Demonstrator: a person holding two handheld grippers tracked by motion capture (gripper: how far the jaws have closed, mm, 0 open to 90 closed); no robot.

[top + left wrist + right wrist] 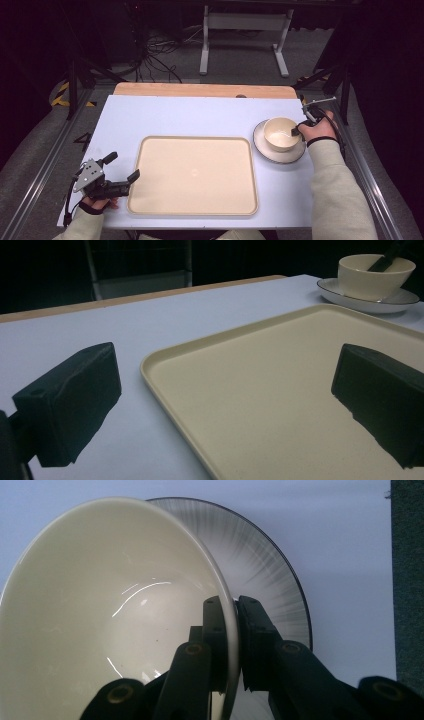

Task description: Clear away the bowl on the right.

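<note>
A pale blue-white sheet covers the table (200, 117), with a strip of bare wood showing along its far edge, and on it lie three things: a large cream rectangular tray with rounded corners (193, 175) at the near centre, a round white saucer with a thin dark rim (260, 141) to the right of it, and a cream ceramic bowl (280, 134) standing on that saucer. The right gripper (296, 131) reaches in from the right side — its two black jaws are pressed on the bowl's right rim, one inside the wall and one outside, as the right gripper view shows with the bowl (115, 615) large at the left and the ribbed saucer (270, 570) behind it. The left gripper (122, 167) rests at the near left corner of the table, just beside the tray's left edge, its jaws spread wide and gripping nothing; in the left gripper view the tray (280, 405) lies between and beyond them, one jaw over the sheet and the other over the tray, with the bowl (375, 275) and saucer (370, 297) far off at upper right. Beyond the table stand a white metal frame (245, 30) and loose dark cables (155, 50) on a grey floor. No writing or label can be read anywhere.
</note>
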